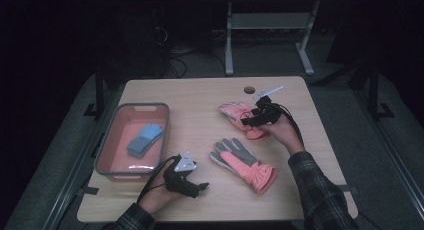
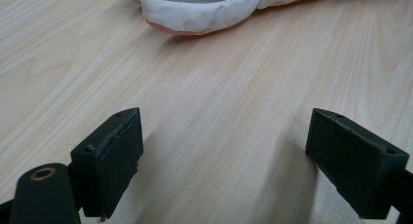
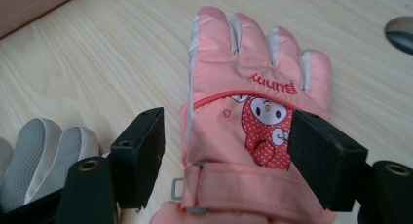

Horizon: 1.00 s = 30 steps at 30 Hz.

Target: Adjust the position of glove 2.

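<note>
two pink gloves lie on the table [image 1: 200, 95], well apart from the bin [image 1: 117, 115]. the far glove [image 3: 243, 107] has its fingers pointing away from the right gripper [image 3: 226, 153], whose jaws stand open around its cuff. the left gripper [image 2: 224, 158] is open and empty, nearer the other glove [image 1: 242, 162].

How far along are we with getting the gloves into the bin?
Done: a blue glove lies in the pink bin. In hand: the right gripper is open, its jaws on either side of the bunny glove, not yet closed. Left: that glove and the palm-up glove both remain on the table; the left gripper is open over bare wood.
</note>
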Motion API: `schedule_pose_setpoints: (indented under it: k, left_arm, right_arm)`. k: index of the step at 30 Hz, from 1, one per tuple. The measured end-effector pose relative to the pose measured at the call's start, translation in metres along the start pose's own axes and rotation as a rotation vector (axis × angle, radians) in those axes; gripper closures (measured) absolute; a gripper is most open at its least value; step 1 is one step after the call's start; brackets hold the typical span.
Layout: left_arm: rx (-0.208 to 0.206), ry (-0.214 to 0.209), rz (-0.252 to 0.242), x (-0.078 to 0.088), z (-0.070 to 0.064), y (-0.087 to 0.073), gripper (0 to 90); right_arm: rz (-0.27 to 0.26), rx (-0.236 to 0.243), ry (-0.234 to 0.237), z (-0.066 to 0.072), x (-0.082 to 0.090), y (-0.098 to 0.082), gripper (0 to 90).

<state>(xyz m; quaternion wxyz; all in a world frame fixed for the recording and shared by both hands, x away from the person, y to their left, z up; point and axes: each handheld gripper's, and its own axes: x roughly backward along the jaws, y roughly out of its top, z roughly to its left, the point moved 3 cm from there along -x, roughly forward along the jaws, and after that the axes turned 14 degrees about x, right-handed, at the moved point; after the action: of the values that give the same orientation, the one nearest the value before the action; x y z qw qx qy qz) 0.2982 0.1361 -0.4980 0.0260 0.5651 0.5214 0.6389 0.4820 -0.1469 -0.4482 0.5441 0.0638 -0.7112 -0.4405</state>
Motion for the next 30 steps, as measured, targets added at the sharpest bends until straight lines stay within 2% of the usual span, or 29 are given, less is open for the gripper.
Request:
schedule_pose_setpoints:
  k: [3, 5, 11, 17, 20, 25, 30]
  left_arm:
    - [-0.005, 0.0, 0.0, 0.0, 0.0, 0.0, 12.9]
    - [0.001, -0.001, 0.0, 0.0, 0.0, 0.0, 12.9]
    - [-0.001, -0.001, 0.0, 0.0, 0.0, 0.0, 12.9]
    - [-0.001, -0.001, 0.0, 0.0, 0.0, 0.0, 12.9]
    - [-0.001, -0.001, 0.0, 0.0, 0.0, 0.0, 12.9]
    - [-0.001, -0.001, 0.0, 0.0, 0.0, 0.0, 12.9]
    - [-0.005, 0.0, -0.001, 0.0, 0.0, 0.0, 12.9]
  right_arm:
    - [0.019, 0.009, 0.013, -0.001, -0.008, 0.001, 29.2]
    - [0.031, -0.006, 0.025, 0.0, -0.013, 0.002, 30.3]
    - [0.059, -0.016, 0.018, -0.003, -0.024, -0.003, 37.2]
    - [0.079, 0.01, 0.014, -0.004, -0.028, -0.005, 42.6]
    - [0.09, 0.024, 0.005, -0.001, -0.03, -0.005, 49.5]
    - [0.088, 0.046, 0.0, -0.002, -0.027, -0.005, 67.4]
    - [0.062, 0.029, 0.002, -0.004, -0.022, -0.006, 76.9]
